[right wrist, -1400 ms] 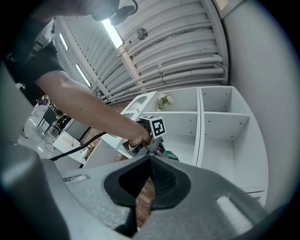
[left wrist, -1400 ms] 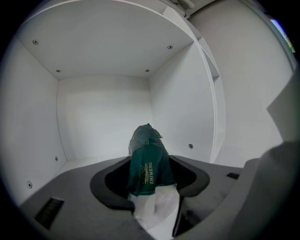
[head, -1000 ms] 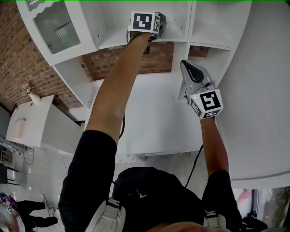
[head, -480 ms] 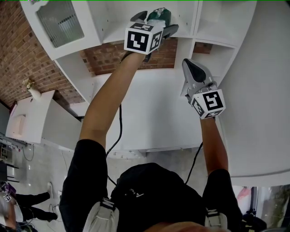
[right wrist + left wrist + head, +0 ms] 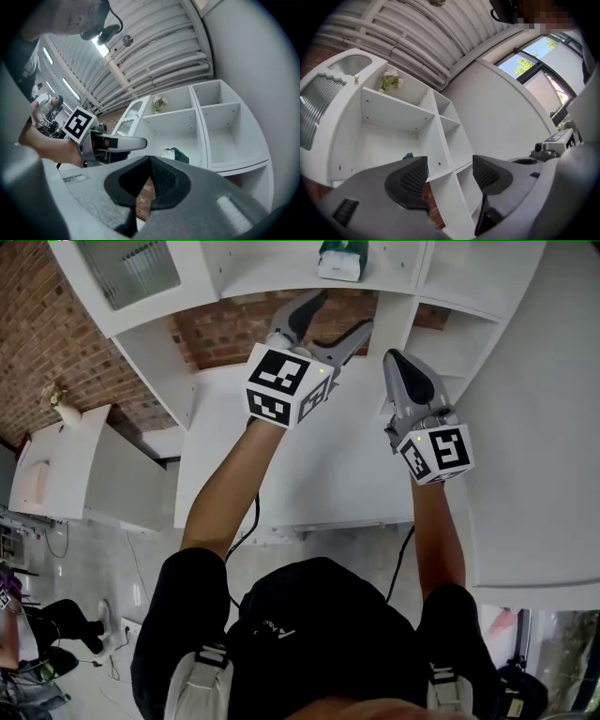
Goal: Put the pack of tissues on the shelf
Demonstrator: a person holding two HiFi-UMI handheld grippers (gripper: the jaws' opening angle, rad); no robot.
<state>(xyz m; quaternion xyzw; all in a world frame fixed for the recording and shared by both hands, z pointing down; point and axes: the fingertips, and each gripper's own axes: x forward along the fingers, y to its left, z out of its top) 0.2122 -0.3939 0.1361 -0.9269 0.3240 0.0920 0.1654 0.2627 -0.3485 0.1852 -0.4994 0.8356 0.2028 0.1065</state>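
The pack of tissues, green and white, lies on a board of the white shelf unit at the top of the head view, free of both grippers. My left gripper hangs below and in front of it, jaws apart and closing, nothing between them. In the left gripper view only a green corner of the pack peeks over the left jaw. My right gripper is shut and empty, beside the shelf's upright. From the right gripper view the pack sits in the lower middle compartment, with the left gripper in front of it.
A cabinet door with a ribbed glass pane stands left of the open compartments. Brick wall shows behind the unit. A small vase of flowers sits in an upper compartment. A curved white wall rises at the right. A person stands far left.
The left gripper let go of the pack on the shelf board and drew back toward me with its jaws apart. The pack stays on the shelf. The right gripper hardly moved.
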